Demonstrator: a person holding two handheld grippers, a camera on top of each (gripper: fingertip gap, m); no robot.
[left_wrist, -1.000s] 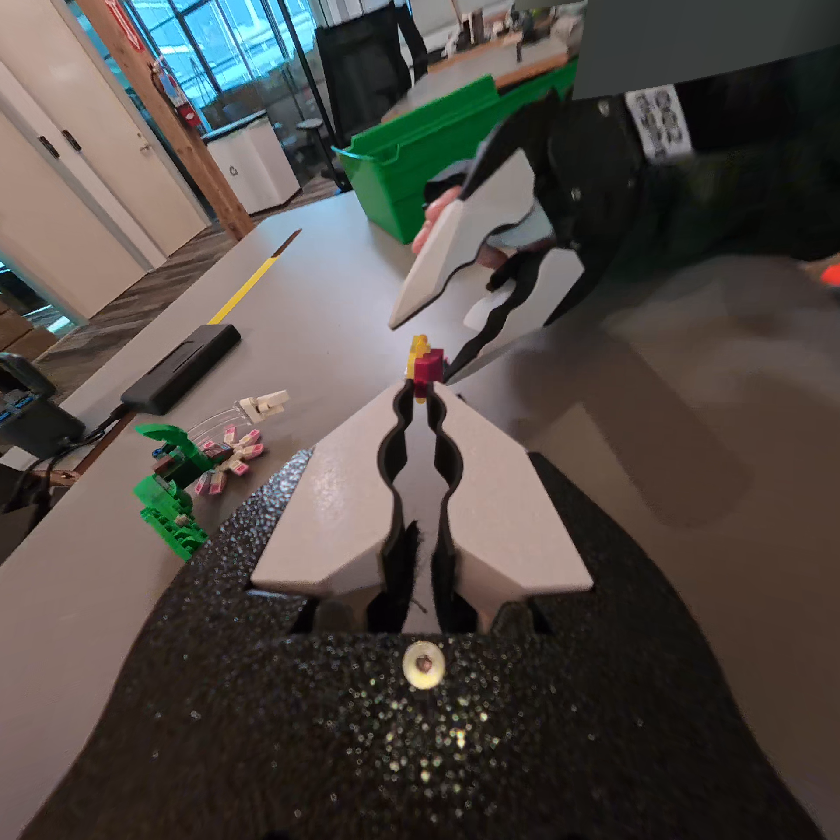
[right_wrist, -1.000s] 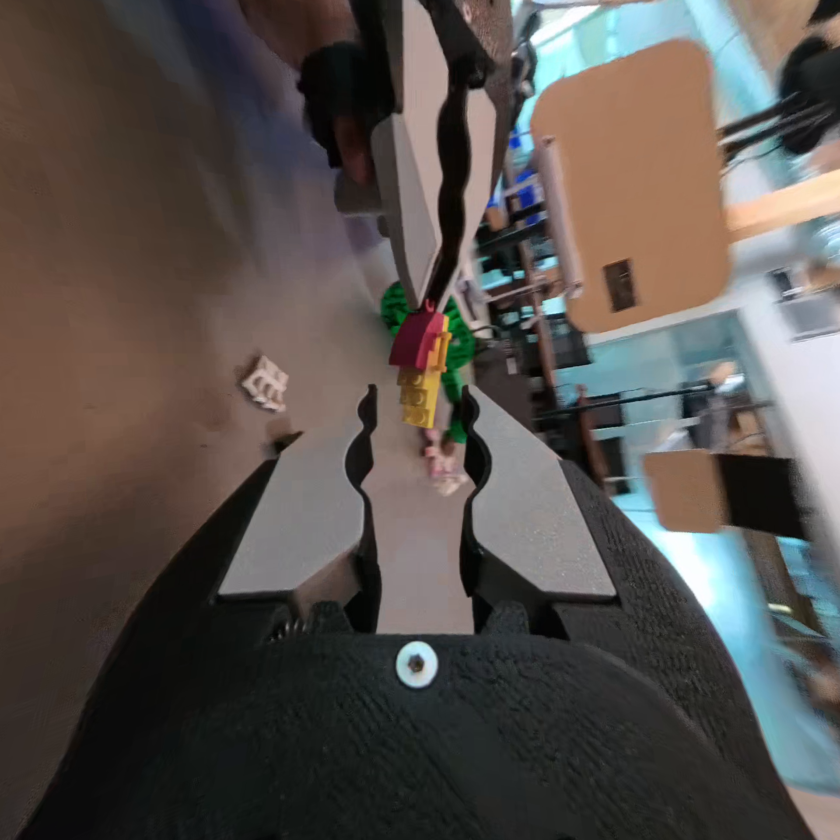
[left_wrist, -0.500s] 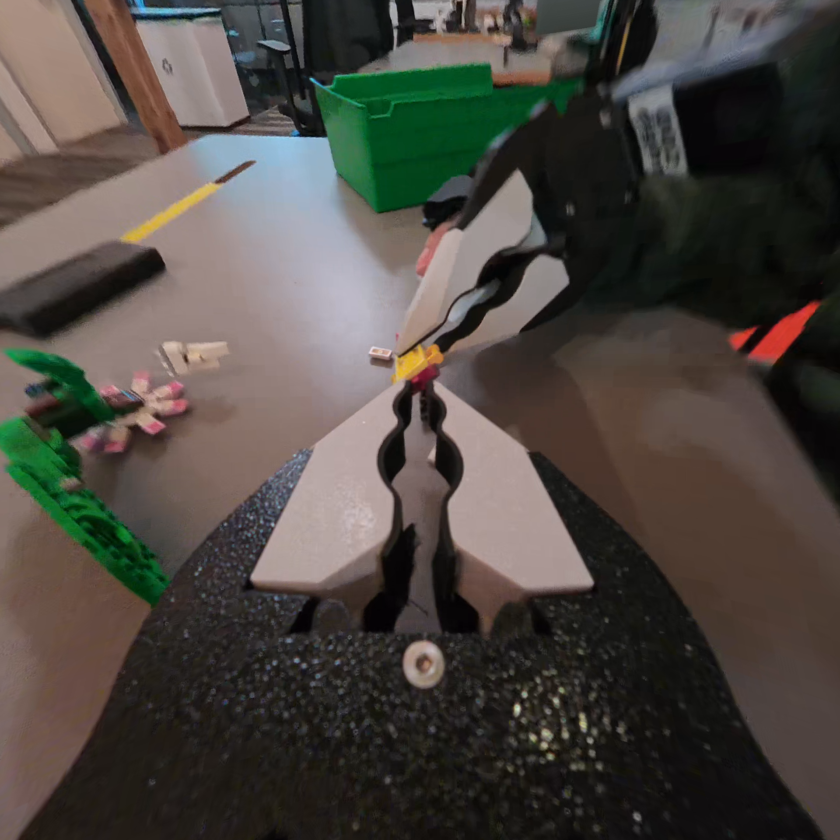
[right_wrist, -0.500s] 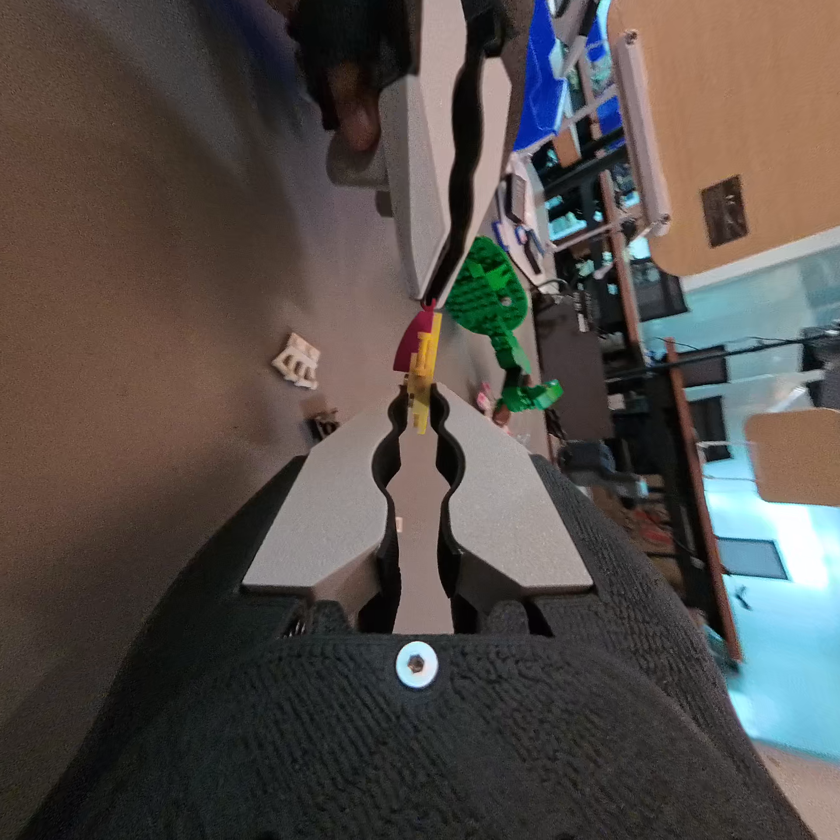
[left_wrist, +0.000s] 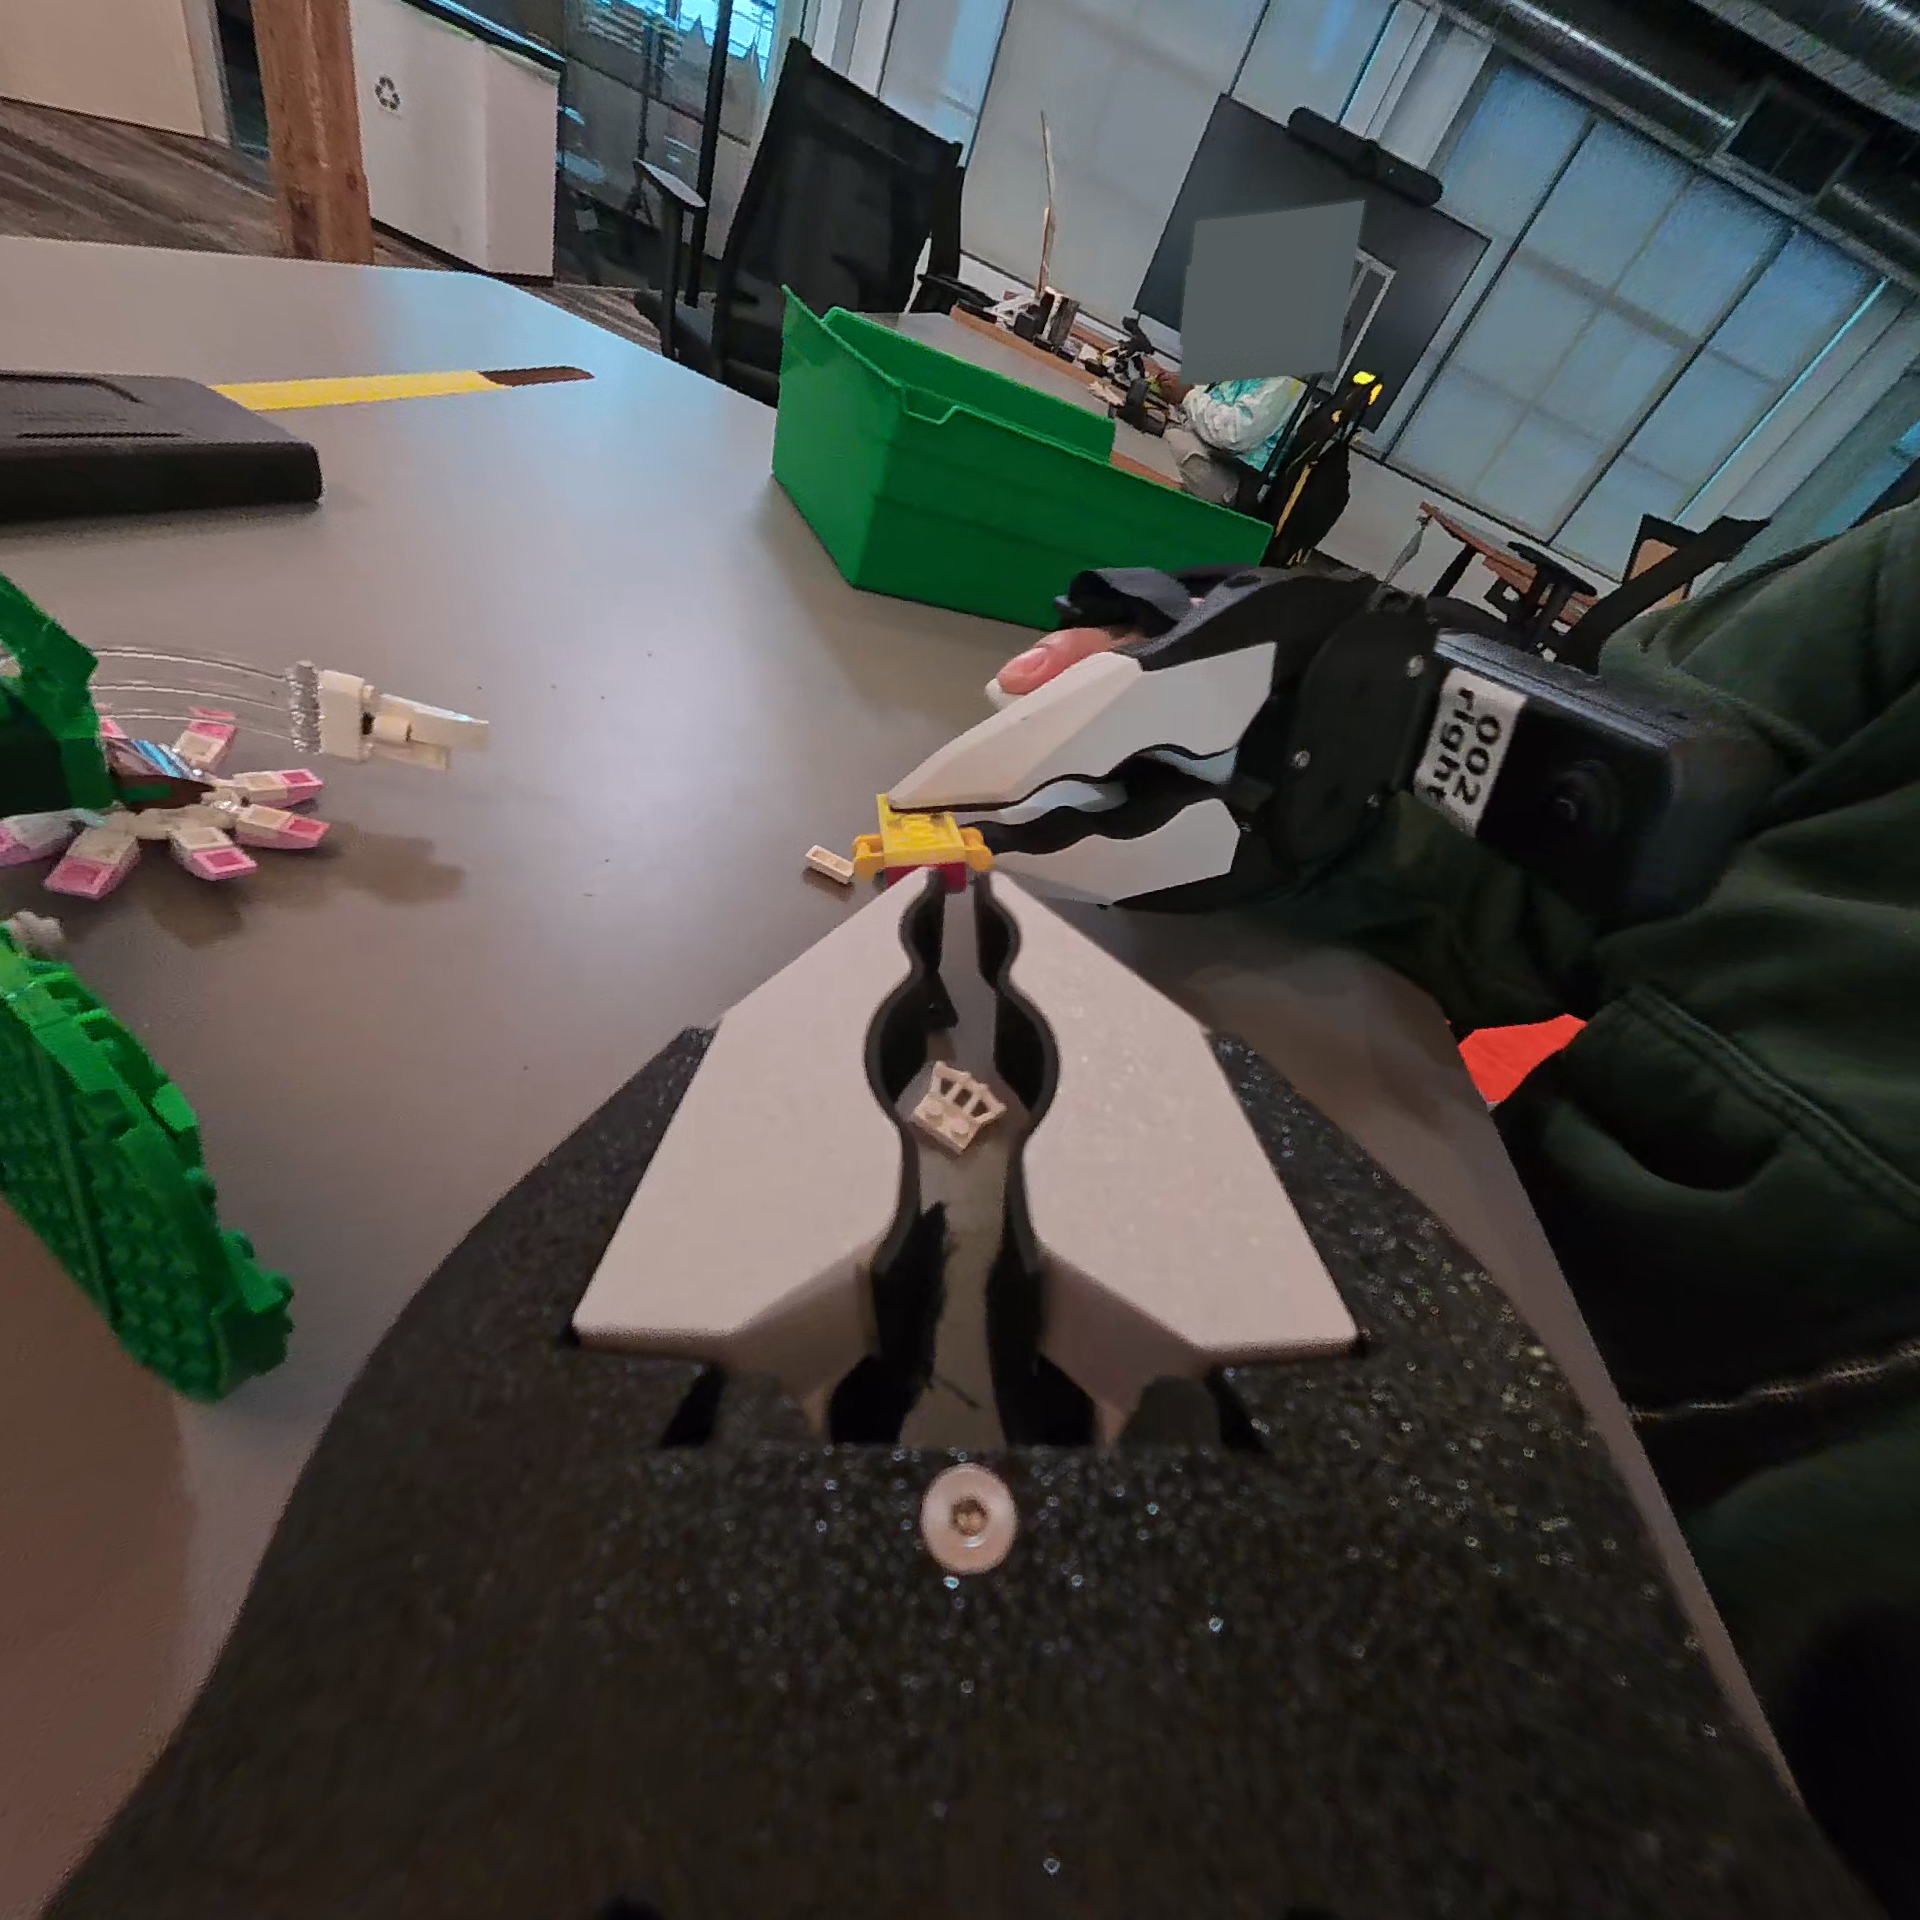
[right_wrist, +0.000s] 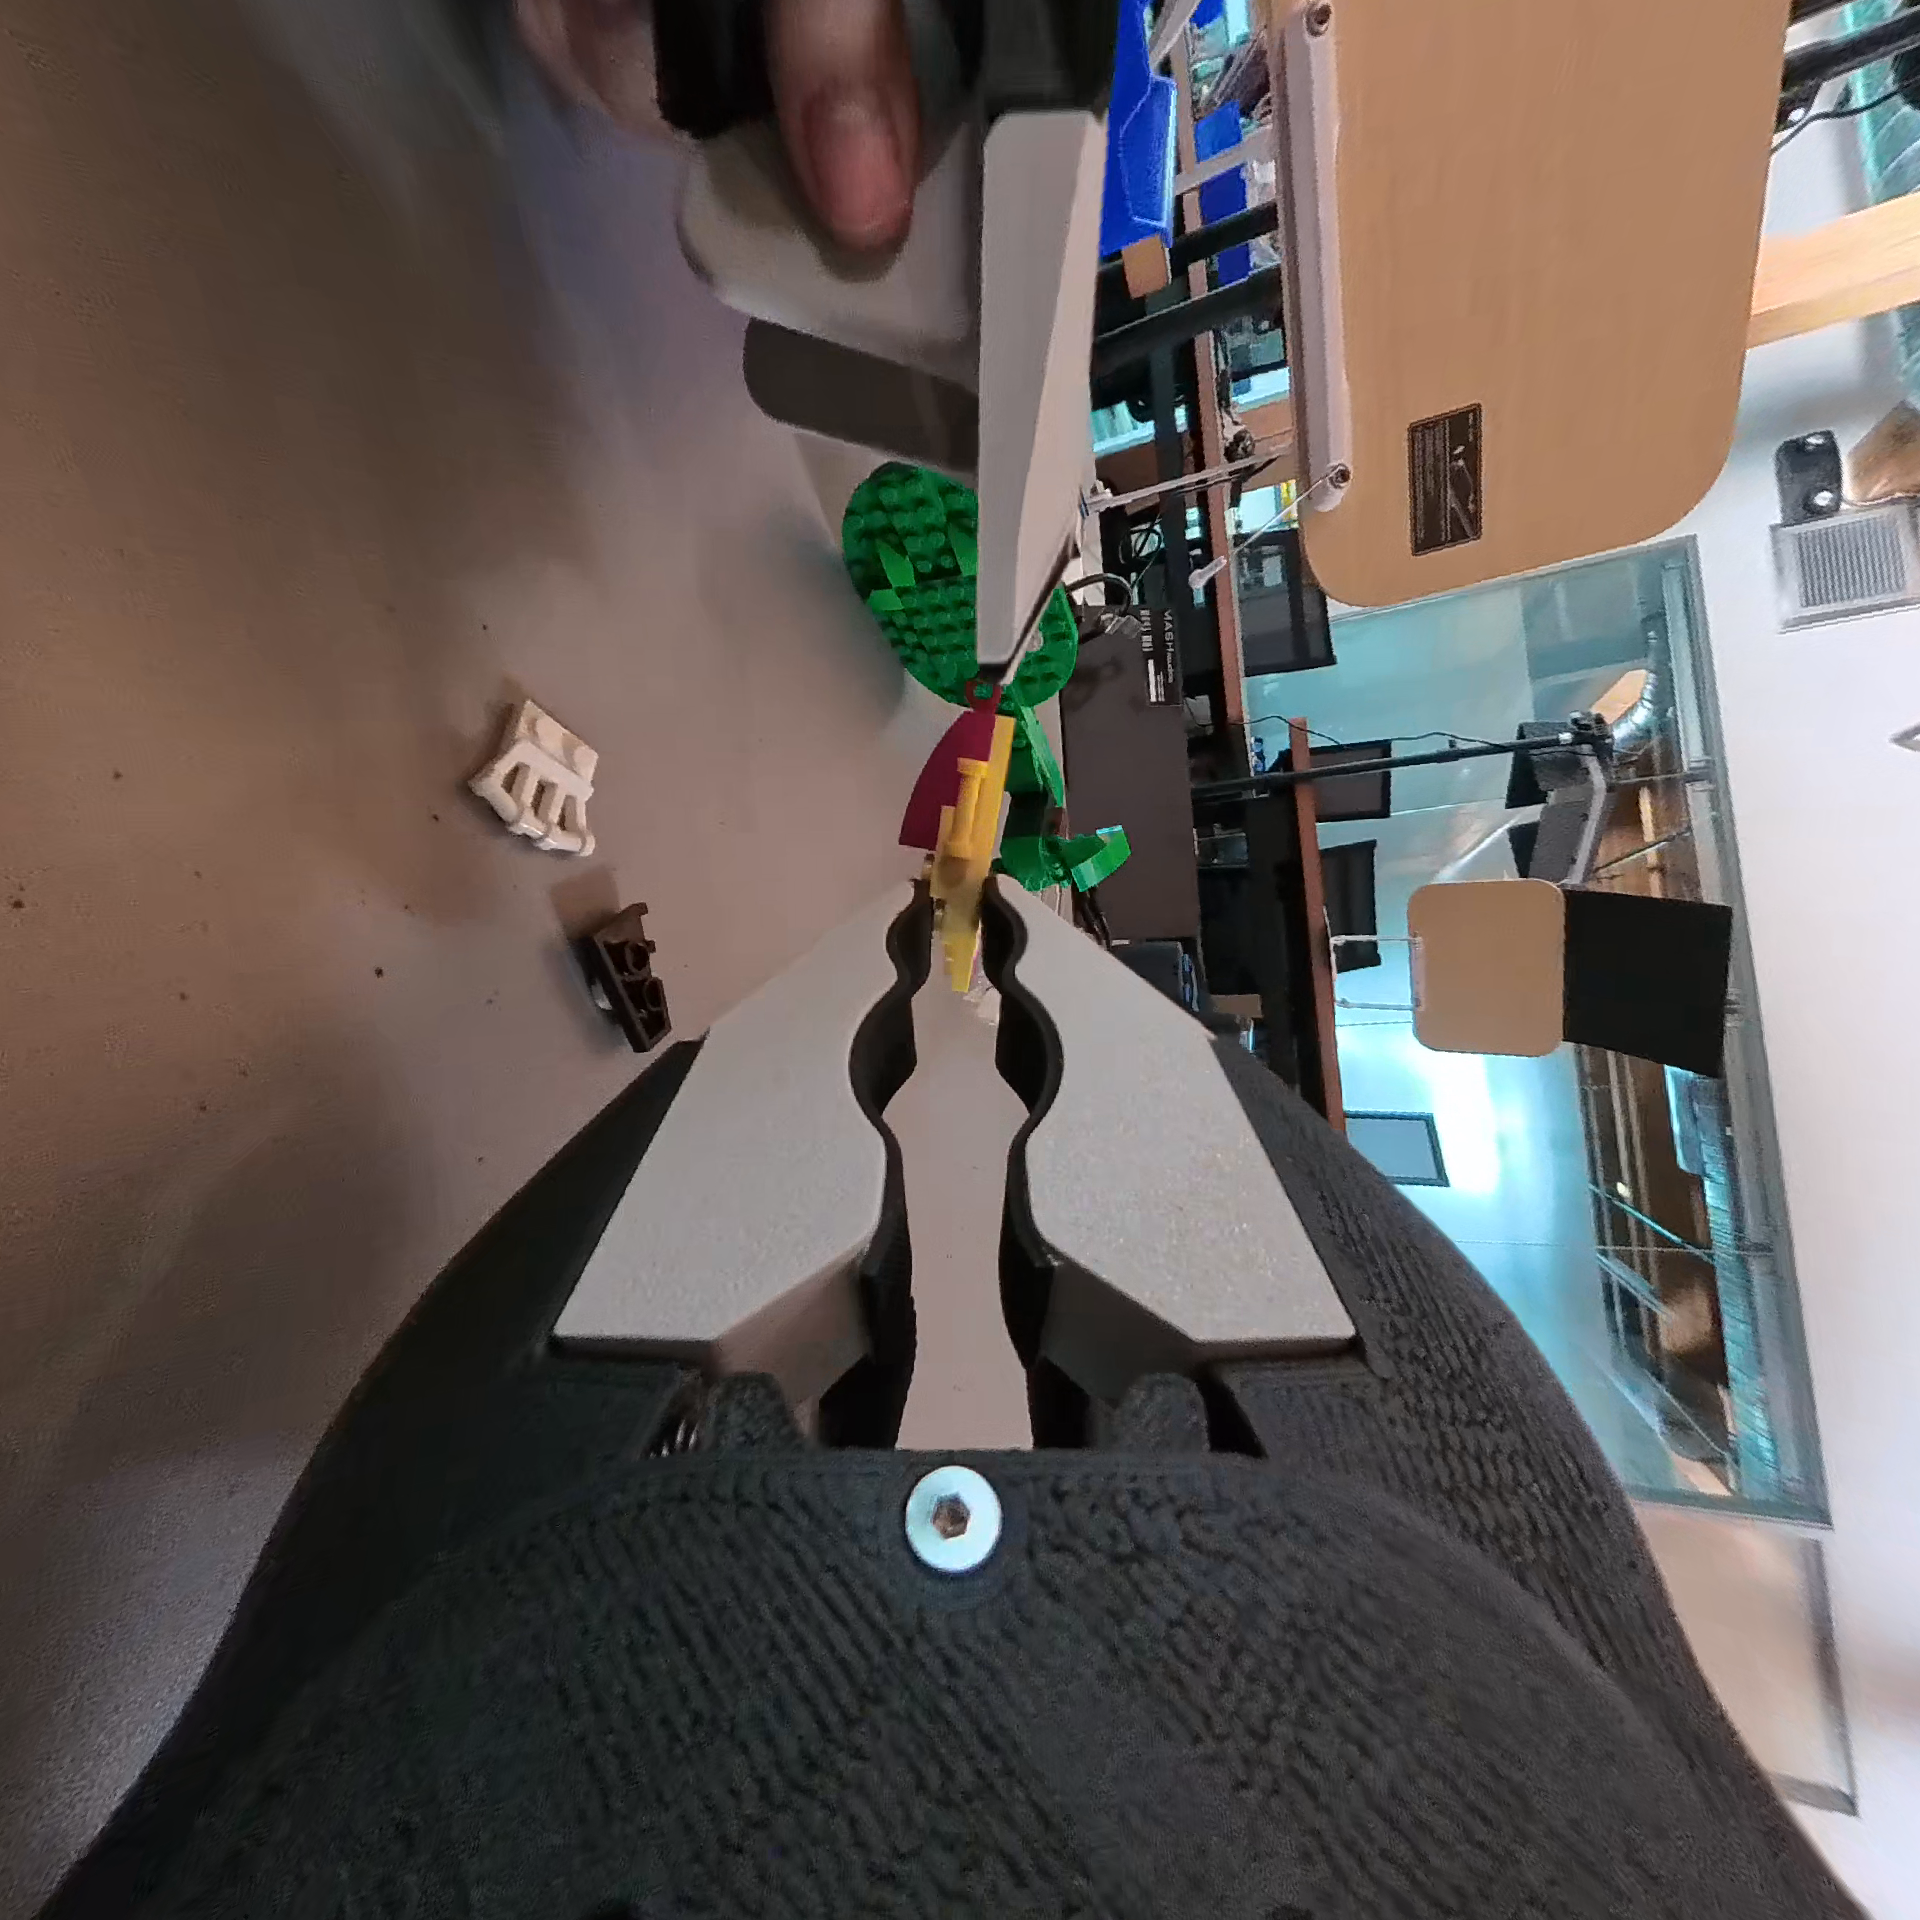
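Note:
A small brick piece, a yellow plate (left_wrist: 920, 834) joined to a dark red part (right_wrist: 933, 781), hangs between both grippers just above the grey table (left_wrist: 582, 582). My left gripper (left_wrist: 951, 883) is shut on its dark red end. My right gripper (right_wrist: 951, 902) is shut on the yellow plate (right_wrist: 964, 862). In the left wrist view the right gripper (left_wrist: 896, 806) comes in from the right, held by a hand in a green sleeve. In the right wrist view the left gripper (right_wrist: 992, 673) reaches in from above.
On the table lie a white crown-like piece (left_wrist: 956, 1107), a tiny white piece (left_wrist: 831, 863), a dark brown piece (right_wrist: 623, 977), a pink-and-white flower build (left_wrist: 187, 821), a white piece with clear strands (left_wrist: 384, 719) and green brick plates (left_wrist: 94, 1174). A green bin (left_wrist: 966, 488) and a black flat device (left_wrist: 135, 447) lie farther off. About 4 cm separates my left fingertips from my right. My right tips are roughly 6 cm from the dark brown piece (right_wrist: 623, 977).
My right gripper was open around the yellow plate and has shut on it. Both grippers have swung and come lower over the table, with the piece still between them.

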